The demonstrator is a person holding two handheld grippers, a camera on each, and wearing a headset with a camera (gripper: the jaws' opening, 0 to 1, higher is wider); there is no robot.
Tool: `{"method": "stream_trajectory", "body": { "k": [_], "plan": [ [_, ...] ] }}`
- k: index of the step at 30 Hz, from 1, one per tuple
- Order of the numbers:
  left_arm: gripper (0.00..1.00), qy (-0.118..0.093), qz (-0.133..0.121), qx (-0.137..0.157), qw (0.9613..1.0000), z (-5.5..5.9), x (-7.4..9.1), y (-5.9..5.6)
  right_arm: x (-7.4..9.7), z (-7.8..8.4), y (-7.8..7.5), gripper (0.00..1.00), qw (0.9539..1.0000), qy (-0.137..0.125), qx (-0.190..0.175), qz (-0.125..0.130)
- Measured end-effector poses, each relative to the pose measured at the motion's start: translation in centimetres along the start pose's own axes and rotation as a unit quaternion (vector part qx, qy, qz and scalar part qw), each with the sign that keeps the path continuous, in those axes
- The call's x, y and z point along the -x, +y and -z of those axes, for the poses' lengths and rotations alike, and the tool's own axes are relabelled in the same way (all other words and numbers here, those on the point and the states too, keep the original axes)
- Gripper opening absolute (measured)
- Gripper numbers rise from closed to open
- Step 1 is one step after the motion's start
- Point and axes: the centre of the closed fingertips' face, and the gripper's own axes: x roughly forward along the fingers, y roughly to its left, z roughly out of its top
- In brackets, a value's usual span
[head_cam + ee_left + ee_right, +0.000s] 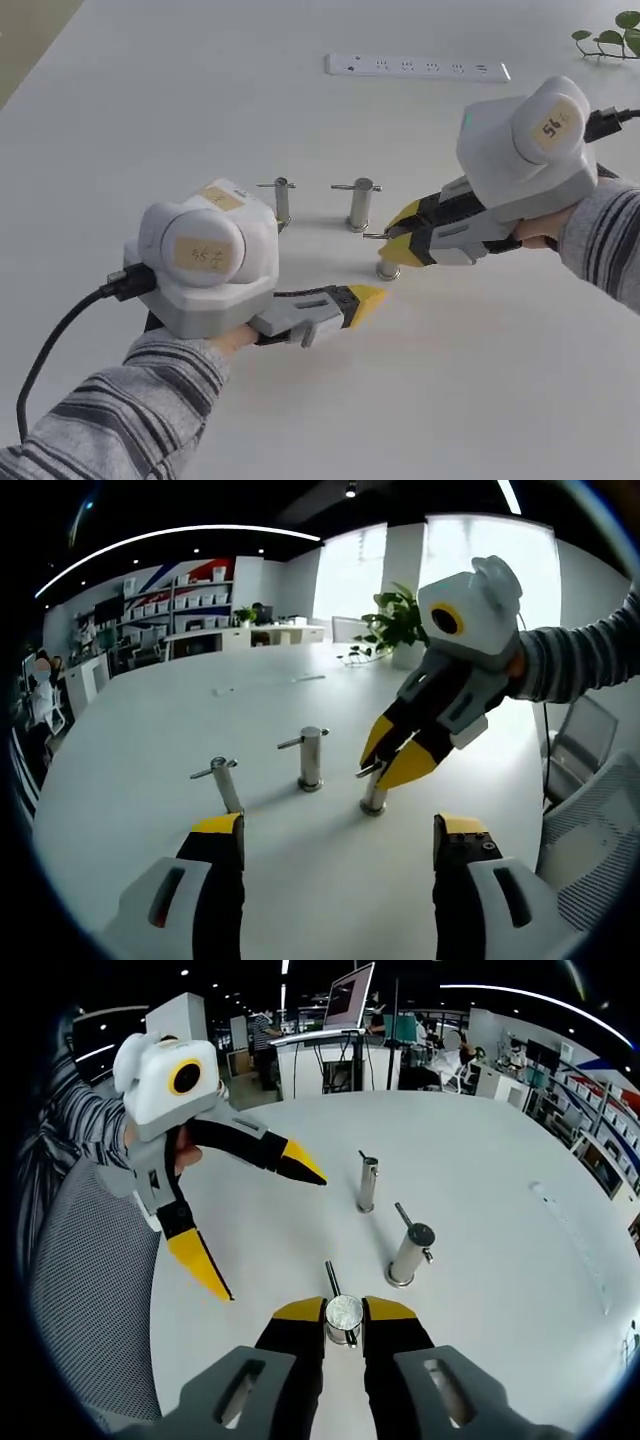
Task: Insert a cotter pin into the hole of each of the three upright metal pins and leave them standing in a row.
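Person's wearing a long-sleeved top with grey and dark stripes, visible on the left sleeve (150, 400) and the right sleeve (600, 240). The left hand-held gripper (362, 300) and right hand-held gripper (398, 235) look like twins: chunky pale grey rounded shell, black jaws, bright yellow tips. Each has a tan sticker (207, 257) on top with handwritten digits I can't really read. A thick black cable (55, 340) plugs into the back of the left one, and the right one has a black plug (603, 121) too.
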Motion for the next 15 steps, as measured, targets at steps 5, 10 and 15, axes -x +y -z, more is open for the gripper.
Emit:
{"method": "stream_trajectory", "body": {
  "k": [5,10,15],
  "plan": [
    [0.83,-0.009,-0.007,-0.005,0.9999,-0.3,0.7,0.7,0.5,0.4,-1.0,0.08,1.0000,0.005,0.001,0.001],
    [0.87,-0.012,-0.011,-0.004,0.9999,-0.5,1.0,1.3,1.1,0.4,-2.0,0.08,1.0000,0.009,0.001,0.004],
    [0.92,-0.013,-0.015,-0.003,0.9998,-0.6,1.2,1.8,1.4,0.5,-3.1,0.08,0.9998,0.017,0.009,0.005]
  ]
}}
